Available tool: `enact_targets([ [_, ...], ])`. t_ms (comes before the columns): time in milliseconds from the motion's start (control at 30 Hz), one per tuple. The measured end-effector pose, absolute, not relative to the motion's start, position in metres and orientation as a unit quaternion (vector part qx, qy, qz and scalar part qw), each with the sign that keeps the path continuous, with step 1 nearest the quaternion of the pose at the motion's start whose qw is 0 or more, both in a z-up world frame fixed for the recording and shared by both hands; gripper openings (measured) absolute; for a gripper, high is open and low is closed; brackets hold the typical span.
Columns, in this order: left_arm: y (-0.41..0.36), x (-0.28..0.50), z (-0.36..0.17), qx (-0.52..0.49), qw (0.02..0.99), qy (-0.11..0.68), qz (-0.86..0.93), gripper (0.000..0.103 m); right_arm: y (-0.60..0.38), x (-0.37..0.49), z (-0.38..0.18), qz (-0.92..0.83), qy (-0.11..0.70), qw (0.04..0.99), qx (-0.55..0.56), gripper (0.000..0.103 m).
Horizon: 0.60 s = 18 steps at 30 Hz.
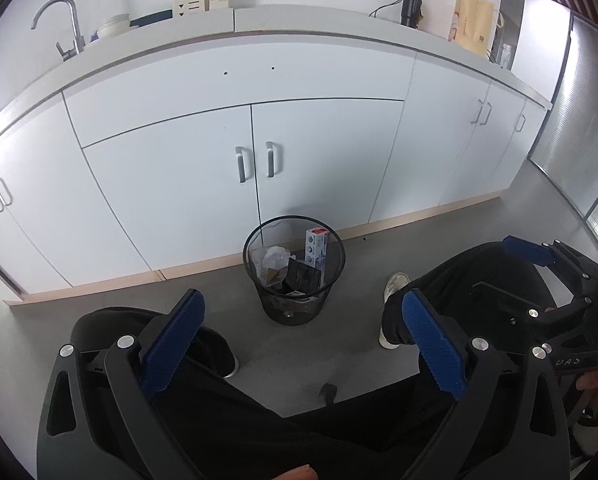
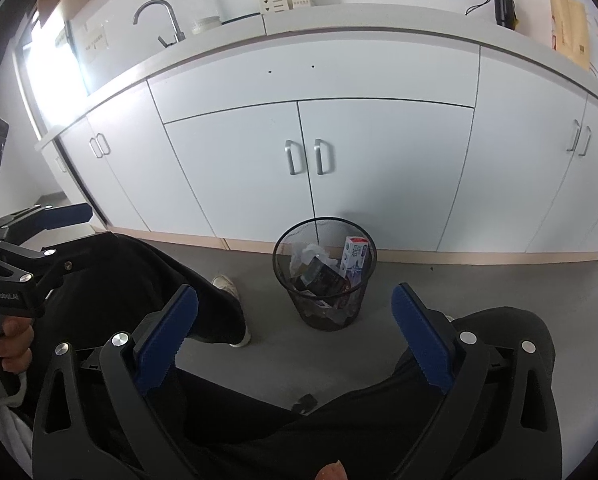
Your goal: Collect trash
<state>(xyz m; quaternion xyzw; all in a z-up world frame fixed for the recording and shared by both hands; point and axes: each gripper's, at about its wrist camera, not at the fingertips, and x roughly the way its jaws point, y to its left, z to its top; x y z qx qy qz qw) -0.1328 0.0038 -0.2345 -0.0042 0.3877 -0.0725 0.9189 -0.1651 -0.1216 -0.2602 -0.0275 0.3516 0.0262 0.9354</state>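
Both claws gape wide with nothing between their blue pads: left claw (image 1: 303, 344), right claw (image 2: 295, 340). "GenRobot.AI" reads on the left claw's body. Ahead on the grey floor (image 1: 351, 344), a mesh bin (image 1: 294, 276) holds a white box (image 1: 316, 248), crumpled paper (image 1: 273, 260) and dark packets, near white cupboards (image 1: 171, 160) under the counter (image 1: 299, 20).
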Motion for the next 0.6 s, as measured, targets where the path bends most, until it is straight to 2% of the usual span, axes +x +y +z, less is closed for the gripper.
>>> enact_targets([
  [600,-0.002,-0.134,-0.242,-0.009,0.915,0.397,-0.075,0.097,-0.118,-0.164,-0.271,0.022,0.356,0.934,-0.035,0.099],
])
